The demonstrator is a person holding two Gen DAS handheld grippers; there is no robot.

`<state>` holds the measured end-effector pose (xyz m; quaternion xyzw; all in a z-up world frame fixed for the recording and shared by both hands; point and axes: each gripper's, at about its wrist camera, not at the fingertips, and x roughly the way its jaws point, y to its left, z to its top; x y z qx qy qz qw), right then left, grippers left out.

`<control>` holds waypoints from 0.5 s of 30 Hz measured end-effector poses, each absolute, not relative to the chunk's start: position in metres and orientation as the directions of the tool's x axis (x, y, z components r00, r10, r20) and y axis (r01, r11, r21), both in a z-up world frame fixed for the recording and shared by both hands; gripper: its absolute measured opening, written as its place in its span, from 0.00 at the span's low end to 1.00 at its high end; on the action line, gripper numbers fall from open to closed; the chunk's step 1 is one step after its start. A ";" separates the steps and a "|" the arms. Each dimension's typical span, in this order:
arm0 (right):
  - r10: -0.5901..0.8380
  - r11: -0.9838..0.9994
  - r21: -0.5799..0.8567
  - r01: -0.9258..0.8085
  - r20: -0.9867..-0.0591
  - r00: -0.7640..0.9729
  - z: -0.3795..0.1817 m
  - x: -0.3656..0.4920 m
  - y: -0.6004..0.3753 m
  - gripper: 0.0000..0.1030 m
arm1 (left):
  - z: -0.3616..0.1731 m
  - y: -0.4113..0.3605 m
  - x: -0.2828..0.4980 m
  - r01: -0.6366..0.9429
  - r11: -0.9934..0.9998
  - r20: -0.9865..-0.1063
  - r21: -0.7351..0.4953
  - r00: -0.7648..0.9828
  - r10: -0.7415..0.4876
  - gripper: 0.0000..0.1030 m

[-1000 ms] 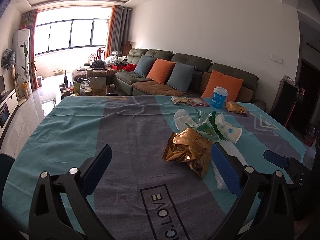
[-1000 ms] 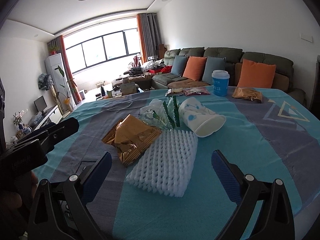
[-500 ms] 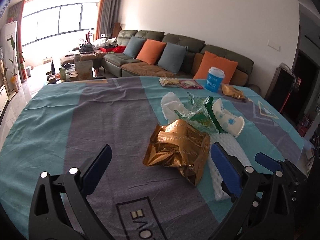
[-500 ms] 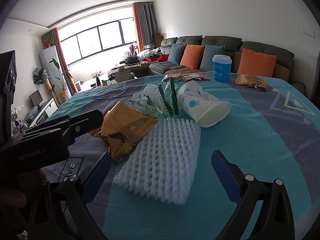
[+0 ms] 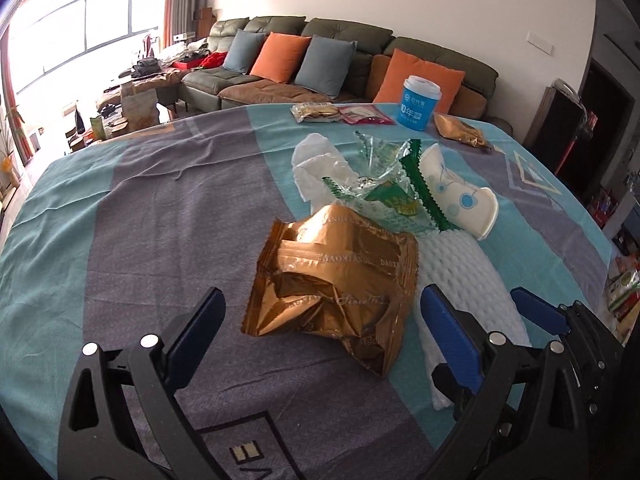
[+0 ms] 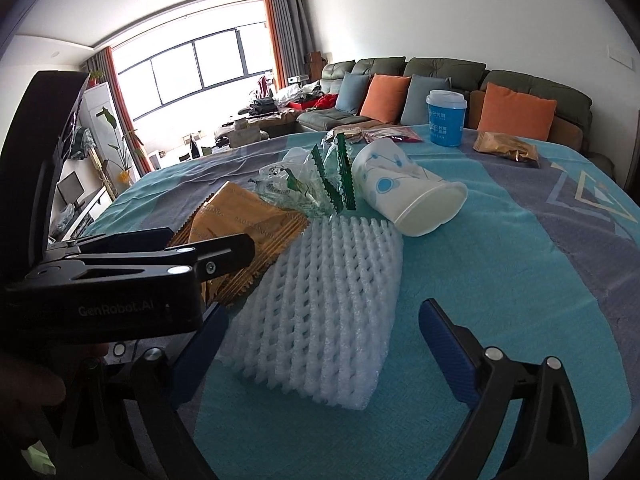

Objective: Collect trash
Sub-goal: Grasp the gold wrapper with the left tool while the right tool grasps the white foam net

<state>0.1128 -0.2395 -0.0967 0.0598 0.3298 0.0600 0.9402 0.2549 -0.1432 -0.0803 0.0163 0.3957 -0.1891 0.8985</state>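
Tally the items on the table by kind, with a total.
Gold wrappers: 2
Clear green-edged wrapper: 1
White plastic bag: 1
Foam net: 1
Paper cup, tipped over: 1
Blue cup, upright: 1
Far snack packets: 2
Total: 9

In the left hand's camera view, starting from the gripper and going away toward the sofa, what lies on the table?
Gold foil wrapper → clear and green wrapper → blue cup near the far edge, then the sofa beyond the table.
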 end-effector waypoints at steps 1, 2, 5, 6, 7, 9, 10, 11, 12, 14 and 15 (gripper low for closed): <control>0.152 0.986 0.151 -0.073 -0.616 0.773 -0.097 0.112 -0.239 0.82 | -0.082 -0.144 0.257 0.360 0.925 -0.725 -0.122 0.604 -0.331 0.79; 0.151 0.986 0.150 -0.073 -0.620 0.770 -0.097 0.113 -0.238 0.79 | -0.084 -0.145 0.258 0.361 0.924 -0.735 -0.127 0.592 -0.332 0.73; 0.154 0.986 0.149 -0.077 -0.621 0.768 -0.097 0.112 -0.238 0.70 | -0.086 -0.144 0.259 0.366 0.919 -0.732 -0.148 0.585 -0.351 0.66; 0.154 0.986 0.147 -0.079 -0.621 0.768 -0.096 0.111 -0.237 0.68 | -0.086 -0.143 0.258 0.366 0.919 -0.728 -0.149 0.589 -0.352 0.66; 0.156 0.986 0.148 -0.081 -0.622 0.767 -0.097 0.111 -0.237 0.64 | -0.087 -0.144 0.257 0.370 0.917 -0.724 -0.150 0.590 -0.357 0.63; 0.163 0.985 0.152 -0.086 -0.621 0.766 -0.096 0.110 -0.236 0.58 | -0.087 -0.144 0.255 0.379 0.913 -0.717 -0.154 0.593 -0.367 0.53; 0.167 0.984 0.154 -0.090 -0.622 0.765 -0.096 0.109 -0.236 0.54 | -0.087 -0.144 0.255 0.379 0.913 -0.717 -0.153 0.593 -0.367 0.48; 0.171 0.983 0.155 -0.093 -0.622 0.764 -0.096 0.109 -0.236 0.53 | -0.087 -0.143 0.254 0.381 0.911 -0.715 -0.158 0.592 -0.372 0.47; 0.174 0.983 0.157 -0.096 -0.621 0.764 -0.095 0.108 -0.236 0.48 | -0.087 -0.143 0.254 0.382 0.910 -0.711 -0.160 0.595 -0.375 0.46; 0.180 0.982 0.159 -0.102 -0.621 0.763 -0.094 0.107 -0.235 0.44 | -0.086 -0.141 0.251 0.384 0.909 -0.706 -0.161 0.599 -0.378 0.44; 0.181 0.982 0.160 -0.103 -0.620 0.764 -0.093 0.106 -0.235 0.41 | -0.085 -0.141 0.249 0.387 0.908 -0.702 -0.163 0.601 -0.382 0.43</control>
